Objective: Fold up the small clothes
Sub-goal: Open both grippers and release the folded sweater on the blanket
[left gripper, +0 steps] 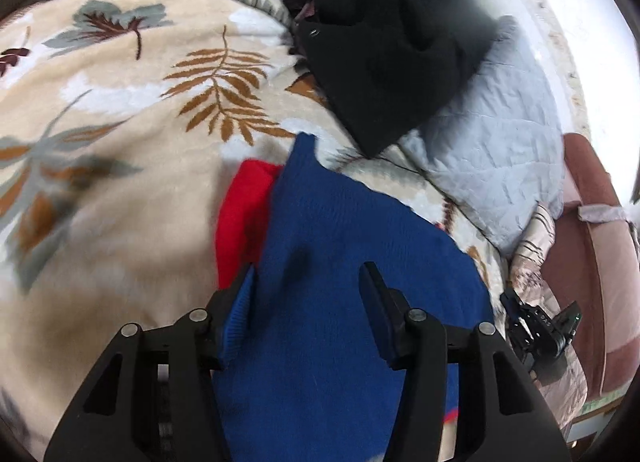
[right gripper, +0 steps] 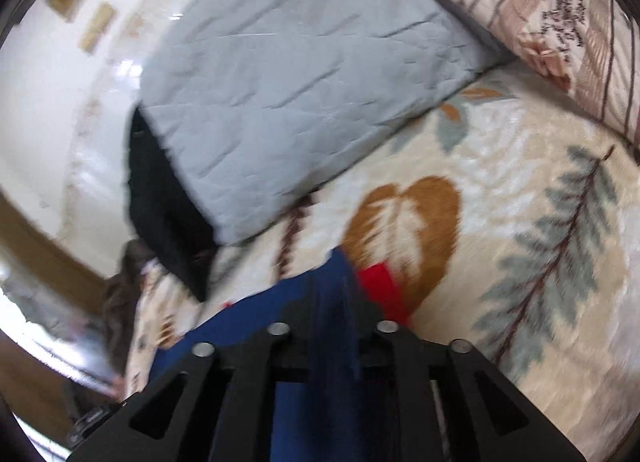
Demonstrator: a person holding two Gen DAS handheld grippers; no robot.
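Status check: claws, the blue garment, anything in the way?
Left claw open over blue garment. Right claw pinching a fold of it. Black clothing and grey quilt lie beyond, clear.

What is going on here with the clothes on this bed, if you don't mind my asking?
A person with a gripper in each hand is folding a blue knit garment on a leaf-patterned blanket. The left gripper stands open over it, with a ribbed edge against one finger. The right gripper has blue fabric between its fingers. A red piece shows beneath; a black garment lies beyond.
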